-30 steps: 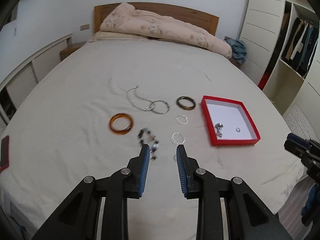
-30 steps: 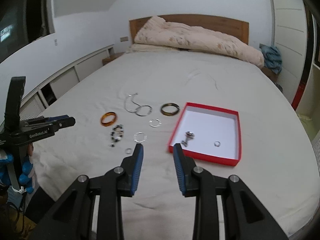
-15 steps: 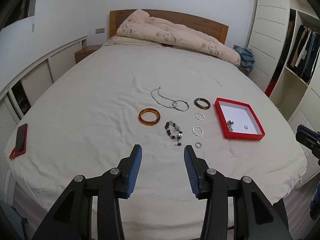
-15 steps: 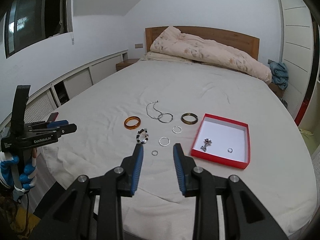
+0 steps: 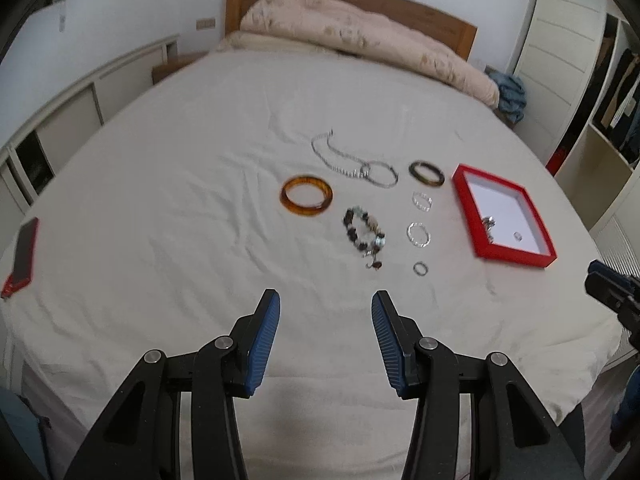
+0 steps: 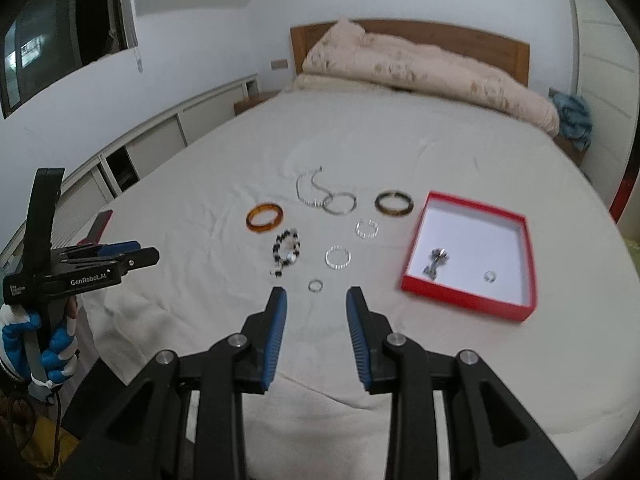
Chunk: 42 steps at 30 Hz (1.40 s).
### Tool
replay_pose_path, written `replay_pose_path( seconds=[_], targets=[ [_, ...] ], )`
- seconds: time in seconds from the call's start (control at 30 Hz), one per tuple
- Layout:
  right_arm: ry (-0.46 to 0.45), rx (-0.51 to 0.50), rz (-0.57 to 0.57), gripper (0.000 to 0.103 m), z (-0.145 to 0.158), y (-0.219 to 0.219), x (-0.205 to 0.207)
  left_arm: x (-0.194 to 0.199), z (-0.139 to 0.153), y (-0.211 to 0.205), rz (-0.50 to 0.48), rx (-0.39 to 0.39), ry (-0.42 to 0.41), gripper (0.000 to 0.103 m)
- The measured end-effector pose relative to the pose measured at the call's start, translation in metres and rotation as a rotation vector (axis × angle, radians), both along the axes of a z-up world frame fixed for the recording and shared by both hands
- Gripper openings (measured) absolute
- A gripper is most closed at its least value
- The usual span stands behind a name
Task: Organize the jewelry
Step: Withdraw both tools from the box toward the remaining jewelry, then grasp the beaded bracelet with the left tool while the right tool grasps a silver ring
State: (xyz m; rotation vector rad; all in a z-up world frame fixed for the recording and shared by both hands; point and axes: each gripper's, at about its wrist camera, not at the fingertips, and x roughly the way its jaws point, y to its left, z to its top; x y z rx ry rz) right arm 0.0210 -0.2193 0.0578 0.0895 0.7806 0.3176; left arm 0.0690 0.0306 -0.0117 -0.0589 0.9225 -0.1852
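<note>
Jewelry scattered across the white sheet of the bed (image 5: pixel 160 208), mid-way between near edge and pillows: amber bangle (image 5: pixel 306 195) at left, beaded bracelet (image 5: pixel 363 233) just near of it, silver chain (image 5: pixel 334 156) farther off running into a thin silver hoop (image 5: pixel 380 173), dark bangle (image 5: pixel 426 173) to the right. Three small silver rings in a near-far line: (image 5: pixel 422 201), (image 5: pixel 419 235), and nearest, smallest ring (image 5: pixel 421 268). Red tray (image 5: pixel 464 184) at right, already holding a small charm (image 5: pixel 489 224) and a ring (image 5: pixel 518 235).

Left gripper (image 5: pixel 325 306) spread wide, holding nothing, hovering over the near sheet. Right gripper (image 6: pixel 315 300) likewise parted and empty, smallest ring (image 6: pixel 315 285) just beyond its tips.

Likely handling: all light. Bangles stiff and glossy, probably slippery — best pinched across the band wall, one finger inside the loop. Chain and beaded bracelet limp, apt to dangle and snag; better taken at a bunched middle. Small rings thin, lying flat in soft fabric, hard to get under; pressing into the sheet and closing across the diameter probably needed, with some risk of pinching cloth too.
</note>
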Motion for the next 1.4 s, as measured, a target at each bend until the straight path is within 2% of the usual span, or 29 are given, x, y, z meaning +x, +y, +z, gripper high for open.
replay_pose_path(
  seconds=[0.27, 0.6, 0.97, 1.17, 1.4],
  targets=[
    [0.141, 0.032, 0.082, 0.030, -0.067, 0.017, 0.062, 0.058, -0.048, -0.014, -0.030, -0.022, 0.113, 0.041],
    [0.243, 0.075, 0.157, 0.030, -0.129, 0.039, 0.124, 0.115, -0.091, -0.034, -0.053, -0.066, 0.205, 0.037],
    [0.265, 0.075, 0.188, 0.030, -0.157, 0.048, 0.147, 0.149, -0.111, -0.043, -0.044, -0.094, 0.237, 0.034],
    [0.252, 0.045, 0.208, 0.029, -0.163, 0.055, 0.152, 0.163, -0.119, -0.053, -0.062, -0.076, 0.240, 0.034],
    [0.242, 0.043, 0.209, 0.019, -0.167, 0.051, 0.154, 0.169, -0.123, -0.062, -0.079, -0.066, 0.259, 0.034]
  ],
)
